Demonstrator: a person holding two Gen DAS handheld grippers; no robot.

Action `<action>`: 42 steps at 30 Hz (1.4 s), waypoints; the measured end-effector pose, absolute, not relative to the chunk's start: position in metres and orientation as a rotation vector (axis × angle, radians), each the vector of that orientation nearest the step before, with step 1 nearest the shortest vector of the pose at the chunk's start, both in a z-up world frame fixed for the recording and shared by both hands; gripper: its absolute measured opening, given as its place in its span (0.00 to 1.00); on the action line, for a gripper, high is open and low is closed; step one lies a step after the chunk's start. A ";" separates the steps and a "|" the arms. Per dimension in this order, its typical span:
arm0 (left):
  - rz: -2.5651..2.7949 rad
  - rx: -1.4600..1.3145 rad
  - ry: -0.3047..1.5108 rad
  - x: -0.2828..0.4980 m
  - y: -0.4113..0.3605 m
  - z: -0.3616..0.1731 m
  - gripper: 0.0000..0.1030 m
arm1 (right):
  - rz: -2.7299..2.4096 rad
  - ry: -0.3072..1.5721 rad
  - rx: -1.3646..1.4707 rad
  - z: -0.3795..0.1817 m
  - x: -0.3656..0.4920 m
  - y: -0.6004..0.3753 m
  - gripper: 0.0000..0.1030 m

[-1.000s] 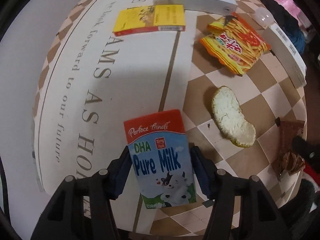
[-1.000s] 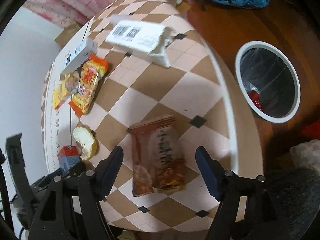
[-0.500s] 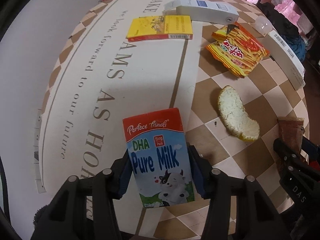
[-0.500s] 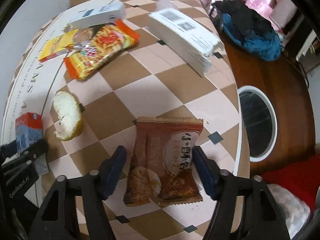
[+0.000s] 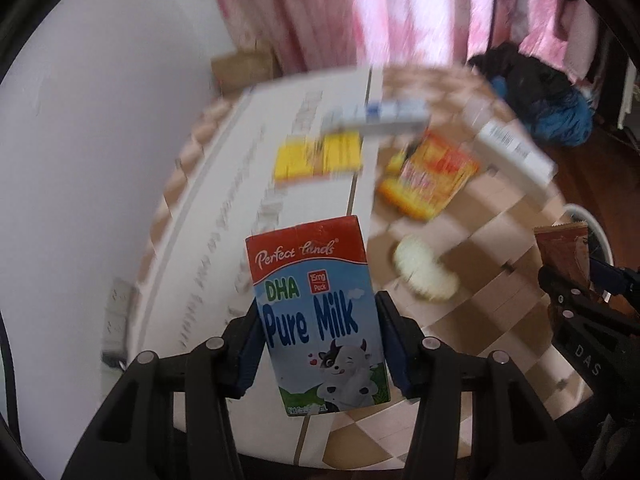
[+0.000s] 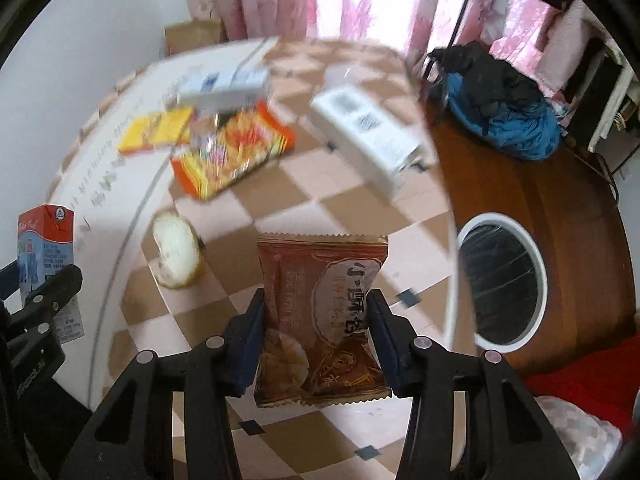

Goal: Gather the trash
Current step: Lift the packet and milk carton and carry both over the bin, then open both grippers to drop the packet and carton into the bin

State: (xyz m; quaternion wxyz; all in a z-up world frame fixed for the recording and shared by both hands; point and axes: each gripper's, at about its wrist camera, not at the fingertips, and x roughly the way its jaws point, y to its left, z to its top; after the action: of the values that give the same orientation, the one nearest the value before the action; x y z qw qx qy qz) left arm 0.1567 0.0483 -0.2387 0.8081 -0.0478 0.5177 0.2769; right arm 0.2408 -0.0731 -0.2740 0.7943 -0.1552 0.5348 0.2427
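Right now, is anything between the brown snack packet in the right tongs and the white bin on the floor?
Nothing visible: the brown snack packet is lifted clear, with only bare tabletop edge and floor before the white bin.

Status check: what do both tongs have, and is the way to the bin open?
Left tongs clamped on milk carton. Right tongs closing on brown snack packet, lifted. Bin open on the floor right of the table, nothing in the way.

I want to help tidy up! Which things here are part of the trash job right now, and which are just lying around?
Part of the job:
- milk carton, in the left gripper
- brown snack packet, in the closing right gripper
- white-rimmed bin on the floor

Lying on the table:
- orange chip bag
- yellow box
- peel piece
- white boxes
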 end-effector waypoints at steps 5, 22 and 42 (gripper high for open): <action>0.554 -0.034 0.953 0.181 0.024 -0.176 0.47 | 0.508 1.041 -0.222 -0.220 0.257 -0.110 0.49; 0.089 0.020 0.900 0.362 -0.167 -0.154 0.47 | 0.225 0.957 -0.038 -0.171 0.381 -0.337 0.49; -0.122 -0.161 1.348 0.501 -0.222 -0.336 0.97 | 0.119 1.443 0.198 -0.417 0.461 -0.441 0.49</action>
State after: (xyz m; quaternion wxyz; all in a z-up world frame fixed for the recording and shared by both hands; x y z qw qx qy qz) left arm 0.5009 -0.2216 -0.3359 0.7768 -0.0743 0.6228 -0.0562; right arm 0.4614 -0.4412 -0.4172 0.7447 0.0906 0.6590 0.0542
